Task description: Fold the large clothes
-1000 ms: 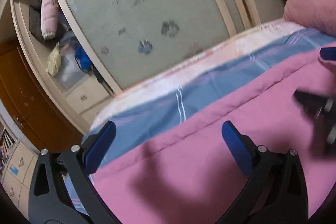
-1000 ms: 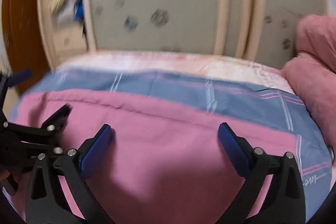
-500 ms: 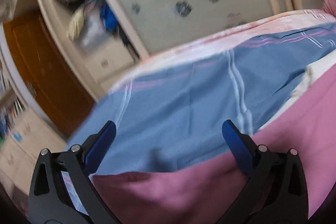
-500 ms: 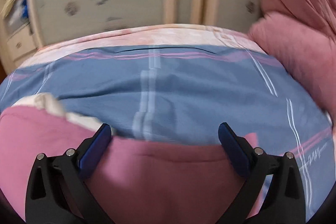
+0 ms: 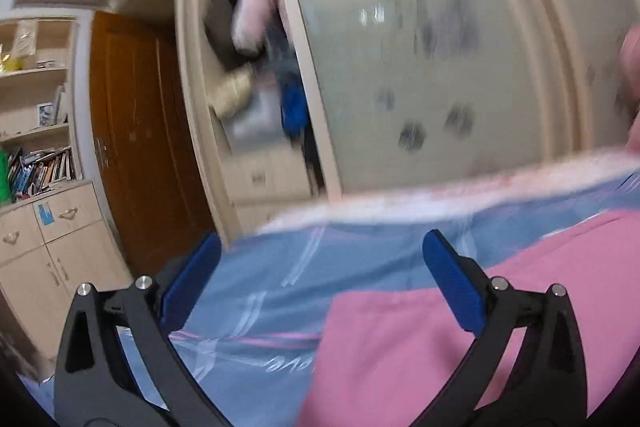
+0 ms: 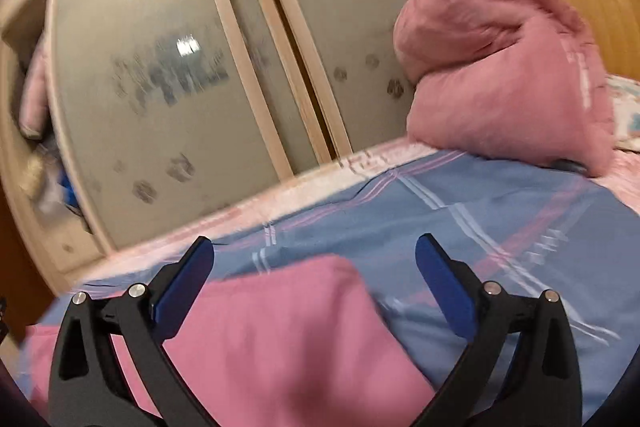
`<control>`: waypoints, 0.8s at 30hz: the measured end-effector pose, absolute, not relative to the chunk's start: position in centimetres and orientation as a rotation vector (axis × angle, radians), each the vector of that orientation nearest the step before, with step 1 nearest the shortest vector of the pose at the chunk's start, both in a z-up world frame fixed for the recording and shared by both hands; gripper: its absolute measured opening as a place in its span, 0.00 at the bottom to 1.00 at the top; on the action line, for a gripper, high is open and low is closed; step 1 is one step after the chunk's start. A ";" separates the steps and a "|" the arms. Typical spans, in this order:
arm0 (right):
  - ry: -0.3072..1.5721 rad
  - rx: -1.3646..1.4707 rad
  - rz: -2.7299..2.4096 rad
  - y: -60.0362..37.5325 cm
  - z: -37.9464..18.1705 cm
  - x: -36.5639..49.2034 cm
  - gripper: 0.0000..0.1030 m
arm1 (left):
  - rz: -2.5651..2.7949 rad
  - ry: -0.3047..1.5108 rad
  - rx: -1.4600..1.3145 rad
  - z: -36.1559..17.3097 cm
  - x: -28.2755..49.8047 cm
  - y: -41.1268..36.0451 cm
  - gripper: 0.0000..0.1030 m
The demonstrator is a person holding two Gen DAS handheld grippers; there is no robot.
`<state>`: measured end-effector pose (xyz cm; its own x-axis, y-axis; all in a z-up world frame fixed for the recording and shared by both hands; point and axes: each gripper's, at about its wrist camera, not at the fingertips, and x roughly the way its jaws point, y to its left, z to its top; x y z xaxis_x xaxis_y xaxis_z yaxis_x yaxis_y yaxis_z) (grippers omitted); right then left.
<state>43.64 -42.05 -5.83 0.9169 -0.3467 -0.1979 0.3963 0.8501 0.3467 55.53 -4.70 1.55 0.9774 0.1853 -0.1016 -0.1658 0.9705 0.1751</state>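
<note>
Left wrist view: the left gripper was spread wide, with nothing between its blue pads. The pink garment lay on the blue bedsheet, below and to the right of the gripper. Half a second earlier the garment's edge ran across the whole lower frame; by this moment it showed a squared corner, with more bedsheet exposed on the left. The wardrobe stood behind, blurred.

Right wrist view: the right gripper was likewise spread and empty. The pink garment lay beneath it as a narrower block with a rounded right-hand edge. A second earlier the garment had spanned nearly the full width of the bed. A pink quilt was heaped at the far right of the bed, well apart from the garment.

Assessment: the reduced footprint and both empty grippers indicated that one fold had been completed and released. Another fold probably remained.
</note>
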 end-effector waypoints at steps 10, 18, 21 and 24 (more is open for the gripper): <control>0.346 0.191 -0.246 -29.9 -10.0 20.4 0.99 | 0.014 0.327 0.092 -4.7 28.9 -0.9 0.98; 0.242 -0.001 -0.301 -24.3 -10.6 13.5 0.99 | 0.062 0.213 0.168 -4.9 21.1 -4.0 0.98; 0.296 0.032 -0.319 -24.7 -10.9 12.9 0.99 | 0.018 0.271 0.103 -5.2 19.6 -3.9 0.98; 0.298 0.075 -0.318 -24.9 -10.5 11.8 0.99 | -0.012 0.312 0.094 -4.9 19.1 -4.3 0.98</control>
<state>11.79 -24.92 -10.53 0.9066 -0.2967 -0.3001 0.3186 0.9475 0.0256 19.10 -4.25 -4.92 0.9516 0.0024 -0.3072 0.0267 0.9956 0.0902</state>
